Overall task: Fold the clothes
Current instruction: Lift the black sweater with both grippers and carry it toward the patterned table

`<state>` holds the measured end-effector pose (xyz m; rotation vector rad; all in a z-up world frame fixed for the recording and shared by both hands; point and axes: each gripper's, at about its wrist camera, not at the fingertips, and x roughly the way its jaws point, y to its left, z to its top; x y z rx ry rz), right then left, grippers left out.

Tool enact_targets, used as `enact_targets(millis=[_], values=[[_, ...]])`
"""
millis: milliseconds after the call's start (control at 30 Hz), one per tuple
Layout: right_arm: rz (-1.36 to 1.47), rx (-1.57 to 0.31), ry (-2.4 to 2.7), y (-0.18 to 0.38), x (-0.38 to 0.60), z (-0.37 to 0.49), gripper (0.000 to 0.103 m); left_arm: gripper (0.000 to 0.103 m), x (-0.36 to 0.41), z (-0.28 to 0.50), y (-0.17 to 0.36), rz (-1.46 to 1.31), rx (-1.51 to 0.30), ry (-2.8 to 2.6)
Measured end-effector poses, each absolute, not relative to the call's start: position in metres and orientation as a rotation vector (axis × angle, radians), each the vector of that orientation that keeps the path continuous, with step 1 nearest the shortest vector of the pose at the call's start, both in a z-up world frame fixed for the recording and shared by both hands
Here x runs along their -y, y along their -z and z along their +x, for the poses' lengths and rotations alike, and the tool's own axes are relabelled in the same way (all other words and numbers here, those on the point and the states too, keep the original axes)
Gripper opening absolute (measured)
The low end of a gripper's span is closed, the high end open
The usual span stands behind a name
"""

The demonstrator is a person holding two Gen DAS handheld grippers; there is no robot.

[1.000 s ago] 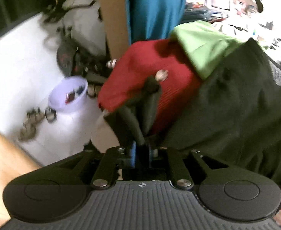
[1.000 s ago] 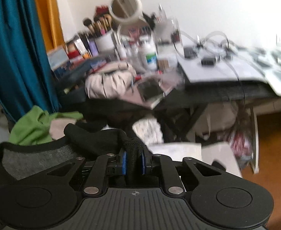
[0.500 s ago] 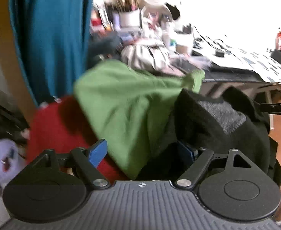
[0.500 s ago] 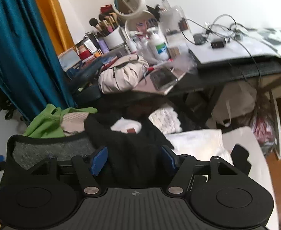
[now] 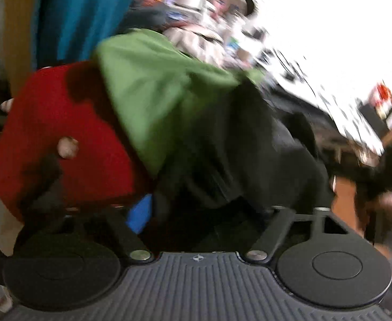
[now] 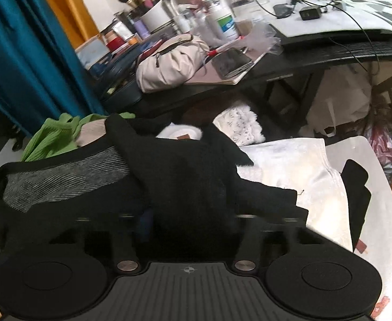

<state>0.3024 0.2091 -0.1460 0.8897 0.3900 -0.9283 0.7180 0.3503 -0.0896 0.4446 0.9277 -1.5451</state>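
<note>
Both tongs just closing into black garment, grip unclear | garment bunched beside green top, on pile | progress: early, no finished fold visible | left: flatten, fold.

Left gripper tilted down, view blurred; jaws just been closing, partly apart, black garment bunched between them, blue pad of one finger showing, other finger hidden under cloth. Right gripper tilted down; jaws just been closing, near together, black cloth heaped over and between them, fingertips buried, grip itself unclear.
</note>
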Motion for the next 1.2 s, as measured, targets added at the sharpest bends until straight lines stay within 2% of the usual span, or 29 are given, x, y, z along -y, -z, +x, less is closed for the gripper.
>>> enact_targets(millis=[67, 133, 167, 233, 267, 300, 333, 367, 433, 467, 500, 533, 733, 933, 1033, 1200], values=[[0.859, -0.397, 0.94, 0.139, -0.211, 0.301, 0.014, 0.042, -0.349, 0.714, 0.089, 0.468, -0.938, 1.558], [0.833, -0.391, 0.943, 0.132, -0.214, 0.3, 0.012, 0.046, -0.348, 0.715, 0.087, 0.454, -0.93, 1.551], [0.823, -0.388, 0.942, 0.129, -0.214, 0.299, 0.012, 0.062, -0.349, 0.716, 0.088, 0.451, -0.915, 1.531], [0.831, -0.387, 0.93, 0.127, -0.212, 0.299, 0.013, 0.074, -0.349, 0.717, 0.09, 0.441, -0.885, 1.483], [0.84, -0.387, 0.922, 0.127, -0.21, 0.299, 0.015, 0.071, -0.348, 0.715, 0.09, 0.445, -0.879, 1.482], [0.846, -0.39, 0.917, 0.127, -0.209, 0.3, 0.017, 0.063, -0.347, 0.712, 0.091, 0.451, -0.874, 1.482], [0.847, -0.396, 0.914, 0.129, -0.208, 0.302, 0.024, 0.034, -0.345, 0.708, 0.09, 0.467, -0.874, 1.485], [0.846, -0.406, 0.91, 0.131, -0.208, 0.305, 0.028, 0.022, -0.345, 0.703, 0.088, 0.482, -0.88, 1.466], [0.837, -0.441, 0.894, 0.133, -0.207, 0.311, 0.028, 0.012, -0.356, 0.69, 0.073, 0.485, -0.862, 1.371], [0.83, -0.459, 0.888, 0.133, -0.207, 0.315, 0.024, 0.007, -0.365, 0.68, 0.06, 0.464, -0.83, 1.325], [0.826, -0.471, 0.887, 0.13, -0.206, 0.316, 0.012, 0.007, -0.377, 0.67, 0.044, 0.416, -0.795, 1.282], [0.824, -0.475, 0.887, 0.125, -0.206, 0.316, 0.009, 0.007, -0.387, 0.662, 0.029, 0.363, -0.773, 1.246], [0.772, -0.297, 0.82, 0.059, -0.194, 0.296, 0.007, 0.006, -0.407, 0.625, -0.05, 0.079, -0.562, 1.035], [0.659, -0.037, 0.696, -0.047, -0.155, 0.257, 0.007, 0.006, -0.386, 0.572, -0.131, -0.066, -0.284, 0.969], [0.579, 0.076, 0.647, -0.105, -0.137, 0.222, 0.007, 0.006, -0.381, 0.533, -0.169, -0.112, -0.119, 0.955], [0.464, 0.228, 0.629, -0.18, -0.134, 0.142, 0.007, 0.006, -0.381, 0.48, -0.212, -0.216, 0.058, 1.028]])
